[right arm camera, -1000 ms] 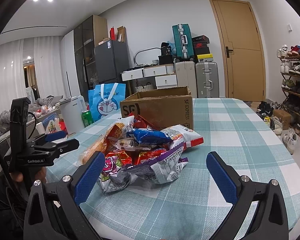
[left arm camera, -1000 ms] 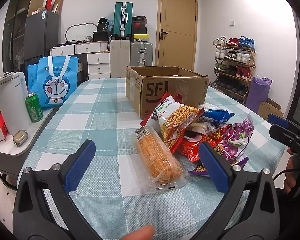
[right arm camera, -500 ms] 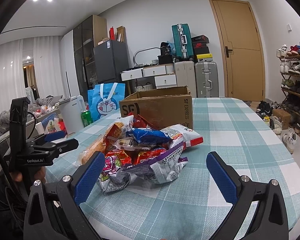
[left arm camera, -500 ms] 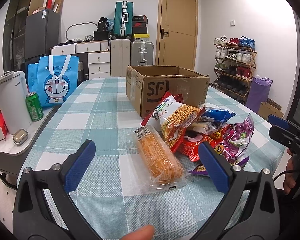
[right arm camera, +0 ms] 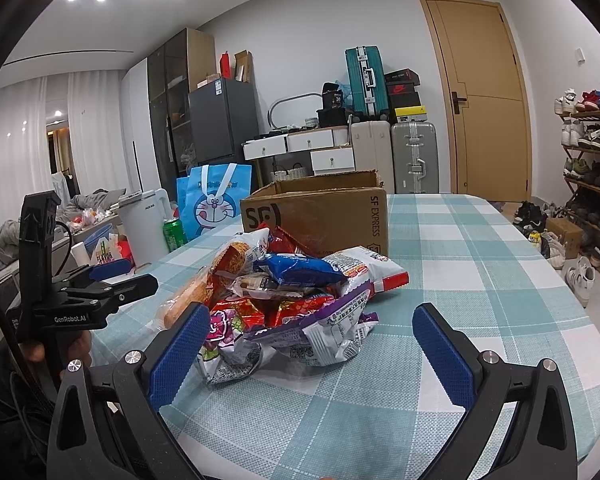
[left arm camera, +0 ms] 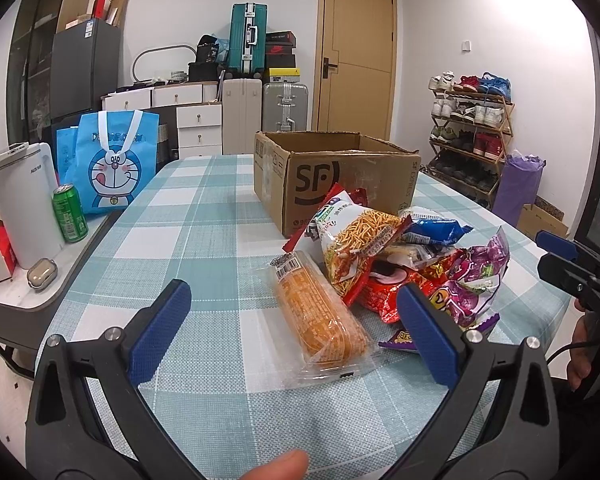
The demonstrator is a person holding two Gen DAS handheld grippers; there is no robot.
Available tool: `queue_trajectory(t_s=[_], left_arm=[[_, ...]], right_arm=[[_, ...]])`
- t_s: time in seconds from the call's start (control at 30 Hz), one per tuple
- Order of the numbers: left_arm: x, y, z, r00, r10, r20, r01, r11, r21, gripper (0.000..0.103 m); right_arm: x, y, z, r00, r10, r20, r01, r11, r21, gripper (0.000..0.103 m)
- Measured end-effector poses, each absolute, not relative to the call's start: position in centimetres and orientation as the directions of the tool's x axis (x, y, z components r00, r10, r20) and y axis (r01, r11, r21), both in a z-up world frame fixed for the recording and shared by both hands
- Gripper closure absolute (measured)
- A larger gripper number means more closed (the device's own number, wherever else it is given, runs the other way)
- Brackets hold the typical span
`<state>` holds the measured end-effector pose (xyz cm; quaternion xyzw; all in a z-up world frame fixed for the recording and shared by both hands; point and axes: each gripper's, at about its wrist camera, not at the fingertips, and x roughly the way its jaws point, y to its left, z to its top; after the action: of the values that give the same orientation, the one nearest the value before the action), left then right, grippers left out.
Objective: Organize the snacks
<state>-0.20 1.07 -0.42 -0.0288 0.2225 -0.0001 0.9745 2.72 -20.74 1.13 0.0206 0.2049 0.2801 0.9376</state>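
1. The left tool (left arm camera: 292, 320) hovers above the surface (left arm camera: 188, 248), which wears a teal and white checked cloth. Its two blue pads are spread wide and hold nothing.
2. The right tool (right arm camera: 308, 348) is also spread wide and holds nothing. It hovers low over the surface, in front of the snack pile (right arm camera: 296, 304).
3. The snacks lie in one loose heap near the front edge of the surface, just in front of the cardboard box (left arm camera: 332, 176).
4. The cardboard box is open at the top and stands toward the middle of the surface. The noodle snack bag (left arm camera: 356, 248) leans against its front wall.
5. An orange bread pack (left arm camera: 320, 312) lies flat at the left side of the heap, between the pads of the left tool in that view.
6. A blue packet (right arm camera: 300, 270) lies on top of the heap, and a purple bag (left arm camera: 476, 280) lies on its right side.
7. A green can (left arm camera: 69, 213) and a blue cartoon bag (left arm camera: 110, 168) stand on a lower side table (left arm camera: 40, 300) beyond the left edge.
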Motion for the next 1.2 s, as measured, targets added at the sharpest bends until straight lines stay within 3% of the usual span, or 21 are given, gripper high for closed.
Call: queue_trajectory(t_s=[0.57, 1.2], left_arm=[[0.7, 0.8, -0.3, 0.894, -0.005, -0.448, -0.021, 0.998, -0.053, 0.000], [4.7, 1.5, -1.8, 0.830, 0.034, -0.556, -0.079, 0.995, -0.057, 0.000]], right_arm=[[3.7, -20.2, 0.9, 0.753, 0.530, -0.390, -0.507, 0.845, 0.168, 0.000], [7.3, -19.8, -0.4, 0.706, 0.458, -0.541, -0.460, 0.876, 0.142, 0.000]])
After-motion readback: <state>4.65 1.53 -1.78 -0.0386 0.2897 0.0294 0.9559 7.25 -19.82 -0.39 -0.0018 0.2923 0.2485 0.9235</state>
